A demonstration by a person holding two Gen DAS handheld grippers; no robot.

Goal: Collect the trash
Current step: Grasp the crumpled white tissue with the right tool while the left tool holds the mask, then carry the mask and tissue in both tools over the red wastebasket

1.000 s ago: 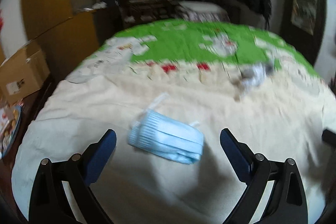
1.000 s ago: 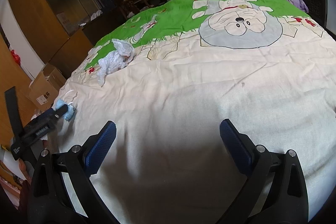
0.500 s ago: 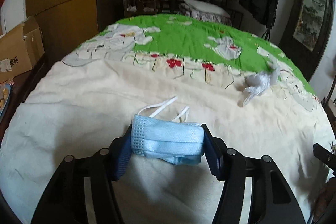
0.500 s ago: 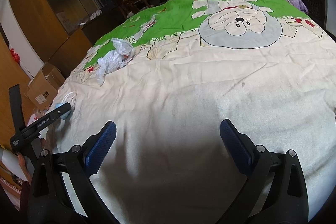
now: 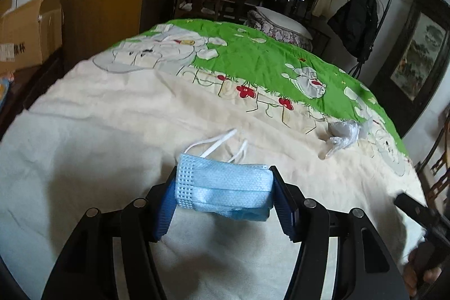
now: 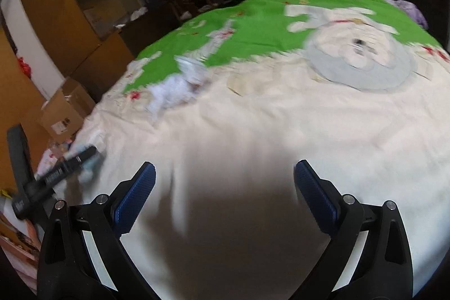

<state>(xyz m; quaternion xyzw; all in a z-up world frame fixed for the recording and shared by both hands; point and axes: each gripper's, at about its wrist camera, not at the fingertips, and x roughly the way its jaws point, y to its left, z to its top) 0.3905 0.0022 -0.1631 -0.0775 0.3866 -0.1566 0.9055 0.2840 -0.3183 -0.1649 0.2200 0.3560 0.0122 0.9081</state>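
Observation:
My left gripper is shut on a blue face mask, held between the blue pads just above the cream and green bed cover; its white ear loops trail ahead. A crumpled clear plastic bag lies on the cover to the far right of the mask; it also shows, blurred, in the right wrist view. My right gripper is open and empty over the cream part of the cover. The left gripper with the mask appears at the left edge of the right wrist view.
A cardboard box and wooden cabinets stand left of the bed. A coat rack and a framed picture are on the right. A table with chairs stands beyond the bed.
My left gripper closed on the blue mask and lifted it slightly off the cover. My right gripper has started moving; its view is now blurred and the bag sits more central.

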